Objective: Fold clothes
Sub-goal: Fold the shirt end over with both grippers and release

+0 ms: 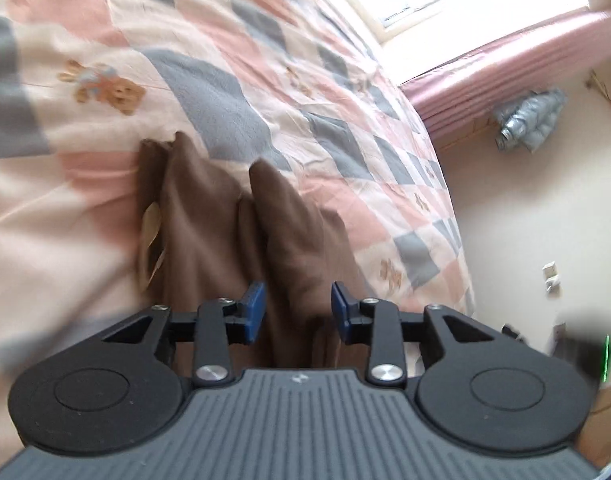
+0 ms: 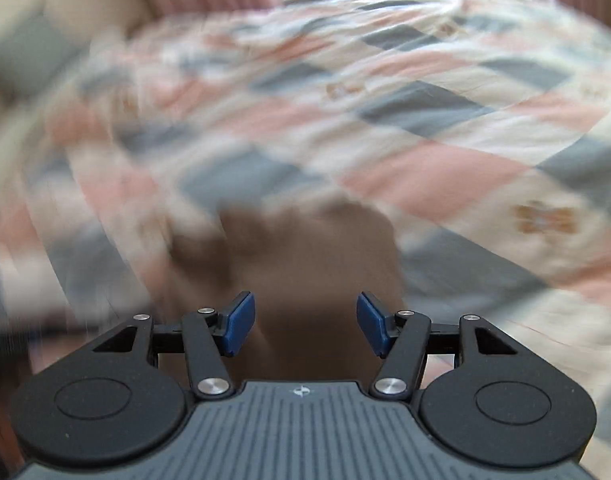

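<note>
A brown garment (image 1: pixel 225 224) lies bunched on a pink, grey and cream checked quilt (image 1: pixel 105 184). In the left wrist view my left gripper (image 1: pixel 297 308) is open, its blue pads either side of a raised fold of the brown cloth without closing on it. A pale label (image 1: pixel 151 224) shows at the garment's left edge. In the right wrist view, which is motion-blurred, my right gripper (image 2: pixel 305 326) is open with the brown garment (image 2: pixel 305 256) just ahead and beneath it. The quilt (image 2: pixel 425 168) fills the rest of that view.
The bed's edge (image 1: pixel 449 200) drops off at the right to a pale floor (image 1: pixel 525 208). A bluish bundle (image 1: pixel 529 120) lies on the floor near pink curtains (image 1: pixel 505 68) under a bright window. Small objects (image 1: pixel 551 276) lie on the floor.
</note>
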Demonstrator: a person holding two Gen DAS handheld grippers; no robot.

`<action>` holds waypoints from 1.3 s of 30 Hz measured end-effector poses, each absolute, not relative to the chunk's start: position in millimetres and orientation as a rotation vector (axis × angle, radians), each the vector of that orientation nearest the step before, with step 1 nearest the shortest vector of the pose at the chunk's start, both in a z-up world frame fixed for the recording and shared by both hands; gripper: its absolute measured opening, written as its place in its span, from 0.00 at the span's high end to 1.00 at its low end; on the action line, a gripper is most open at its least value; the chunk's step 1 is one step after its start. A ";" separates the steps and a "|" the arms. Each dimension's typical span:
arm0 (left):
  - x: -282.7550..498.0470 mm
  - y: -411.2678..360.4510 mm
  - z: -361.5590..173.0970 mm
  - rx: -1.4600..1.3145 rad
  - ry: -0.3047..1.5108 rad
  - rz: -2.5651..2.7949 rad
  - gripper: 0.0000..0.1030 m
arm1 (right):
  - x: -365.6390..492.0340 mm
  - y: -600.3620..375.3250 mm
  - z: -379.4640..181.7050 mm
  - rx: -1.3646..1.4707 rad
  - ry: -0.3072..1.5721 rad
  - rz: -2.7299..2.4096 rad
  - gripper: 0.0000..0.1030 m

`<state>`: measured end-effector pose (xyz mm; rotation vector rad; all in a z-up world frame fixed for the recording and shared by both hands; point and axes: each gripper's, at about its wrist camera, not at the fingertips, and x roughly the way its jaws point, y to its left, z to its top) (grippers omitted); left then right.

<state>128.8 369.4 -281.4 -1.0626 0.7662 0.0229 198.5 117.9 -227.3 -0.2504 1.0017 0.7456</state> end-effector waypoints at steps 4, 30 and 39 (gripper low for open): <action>166.6 390.3 -311.4 -1.213 0.821 0.027 0.51 | 132.3 120.4 -251.0 -0.567 0.819 0.803 0.30; 201.0 404.4 -314.2 -1.139 0.840 -0.099 0.89 | 71.8 146.2 -293.6 -0.787 0.556 0.759 0.96; 166.2 433.6 -278.8 -0.983 0.753 -0.102 0.89 | 56.4 165.3 -259.9 -0.681 0.539 0.896 0.95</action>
